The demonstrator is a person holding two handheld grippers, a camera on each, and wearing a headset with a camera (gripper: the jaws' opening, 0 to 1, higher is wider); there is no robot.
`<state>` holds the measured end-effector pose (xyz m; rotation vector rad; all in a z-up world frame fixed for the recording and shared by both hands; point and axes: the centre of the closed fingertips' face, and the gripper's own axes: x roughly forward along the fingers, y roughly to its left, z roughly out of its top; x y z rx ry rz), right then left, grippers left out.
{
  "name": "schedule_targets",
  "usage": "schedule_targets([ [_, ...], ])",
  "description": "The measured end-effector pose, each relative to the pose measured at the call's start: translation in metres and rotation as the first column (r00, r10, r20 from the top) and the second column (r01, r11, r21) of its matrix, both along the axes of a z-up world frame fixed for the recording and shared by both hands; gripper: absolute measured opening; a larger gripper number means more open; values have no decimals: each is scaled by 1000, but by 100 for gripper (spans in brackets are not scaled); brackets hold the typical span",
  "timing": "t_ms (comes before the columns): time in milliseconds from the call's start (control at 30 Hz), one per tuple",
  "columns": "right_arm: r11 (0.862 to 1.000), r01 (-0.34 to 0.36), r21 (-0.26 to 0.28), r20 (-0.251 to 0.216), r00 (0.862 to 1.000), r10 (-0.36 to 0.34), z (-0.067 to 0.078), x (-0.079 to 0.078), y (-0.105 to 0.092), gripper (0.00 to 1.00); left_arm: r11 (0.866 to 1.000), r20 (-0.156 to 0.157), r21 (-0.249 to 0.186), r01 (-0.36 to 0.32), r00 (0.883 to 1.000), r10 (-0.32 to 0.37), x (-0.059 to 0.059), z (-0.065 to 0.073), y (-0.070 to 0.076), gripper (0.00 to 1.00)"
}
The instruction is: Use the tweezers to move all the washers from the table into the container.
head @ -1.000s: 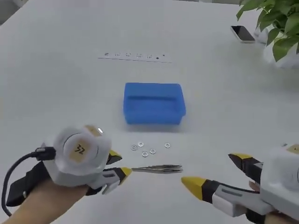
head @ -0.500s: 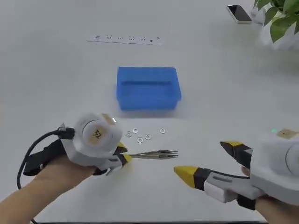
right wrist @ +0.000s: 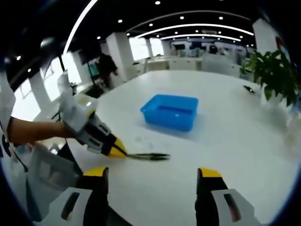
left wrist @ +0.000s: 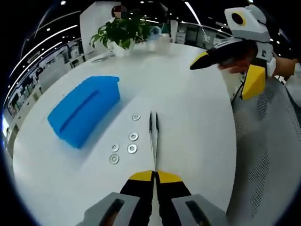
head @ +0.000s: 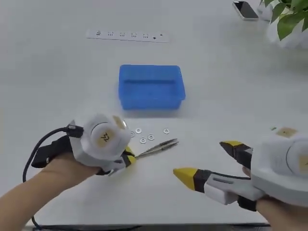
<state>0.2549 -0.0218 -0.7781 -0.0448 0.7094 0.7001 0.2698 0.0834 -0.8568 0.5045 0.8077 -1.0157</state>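
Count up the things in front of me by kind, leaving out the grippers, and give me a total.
washers: 5
tweezers: 1
container: 1
power strip: 1
phone: 1
plant: 1
total: 10

The left gripper [head: 128, 160] is held at the near left by the left hand [head: 65, 169] and is pointed right and slightly far. Its yellow-tipped jaws are pressed together on the rear end of the tweezers [head: 156, 147]. The right gripper [head: 204, 159] is held at the near right, pointed left, with its jaws spread wide apart.
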Motion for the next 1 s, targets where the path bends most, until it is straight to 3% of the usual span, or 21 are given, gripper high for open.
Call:
schedule_targets([
  [33,1000,-8,2,2,1000,8,1,0,1,74,1000,18,1,15,1000,-15,-2,5,-1,0],
  [133,1000,-16,11,9,1000,16,2,1,3,71,1000,8,-2,3,1000,-3,-7,17,-1,0],
  [200,999,-31,26,5,1000,31,4,0,7,69,1000,23,-17,-1,1000,1,-10,29,-2,0],
  [267,993,-98,57,-26,995,100,4,-8,17,61,1000,48,-31,-1,999,3,-13,41,-3,0],
  [333,993,-103,52,-28,994,104,3,-7,19,51,999,68,-44,2,998,1,-16,53,-3,0],
  [433,990,-139,36,-25,990,140,0,-11,27,50,997,83,-79,-24,996,30,-19,68,-5,0],
  [500,986,-161,30,-31,986,162,-2,-13,31,49,990,82,-127,-58,994,68,-20,80,-6,0],
  [633,978,-207,33,-37,977,208,-4,-17,41,47,984,99,-150,-95,989,111,-22,91,-4,0],
  [733,967,-250,42,-52,966,252,-9,-20,50,43,983,97,-147,-106,988,121,-24,92,-3,0],
  [800,952,-301,53,-75,950,304,-12,-25,60,37,985,100,-137,-106,988,121,-27,95,-2,0],
  [900,935,-349,55,-57,934,352,-12,-25,73,32,991,122,-117,-67,989,81,-35,101,-3,0],
  [1000,906,-423,22,-23,906,423,-14,-23,85,32,997,162,-81,0,987,13,-43,107,-5,0],
])
